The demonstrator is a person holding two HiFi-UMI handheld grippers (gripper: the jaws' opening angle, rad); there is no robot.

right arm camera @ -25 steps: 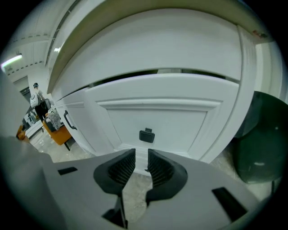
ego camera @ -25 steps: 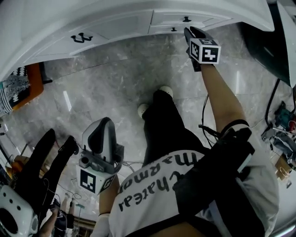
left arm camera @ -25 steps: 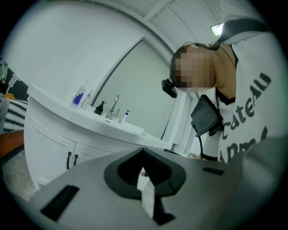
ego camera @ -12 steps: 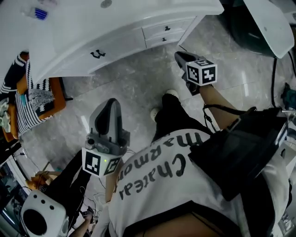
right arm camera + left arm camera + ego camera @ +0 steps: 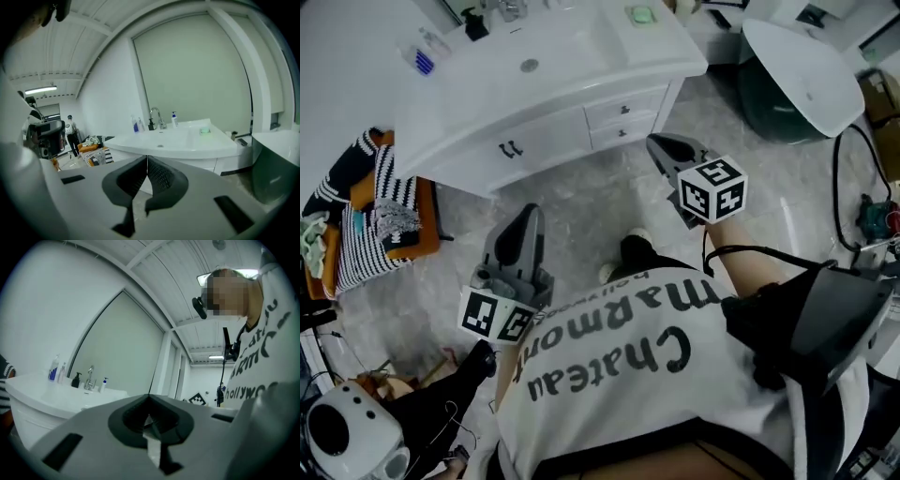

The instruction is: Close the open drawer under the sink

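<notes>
The white sink vanity (image 5: 581,47) stands at the top of the head view. Its two small drawers (image 5: 623,110) sit flush with the front, black knobs showing. My right gripper (image 5: 659,142) hangs in the air just right of and below the drawers, apart from them, shut and holding nothing. My left gripper (image 5: 528,214) floats over the floor in front of the cabinet doors (image 5: 511,147), jaws together and empty. In the right gripper view the sink (image 5: 187,138) lies ahead beyond the shut right gripper (image 5: 147,158). In the left gripper view the sink (image 5: 61,397) is at left behind the left gripper (image 5: 149,399).
A white oval fixture on a dark base (image 5: 806,66) stands right of the vanity. Striped cloth lies on an orange stool (image 5: 384,216) at left. Cables (image 5: 862,216) trail on the floor at right. A white round device (image 5: 337,436) sits bottom left. Bottles (image 5: 422,61) stand on the sink top.
Both grippers have risen and the view has pulled back from the vanity. The right gripper left the drawer front and now hangs below it.
</notes>
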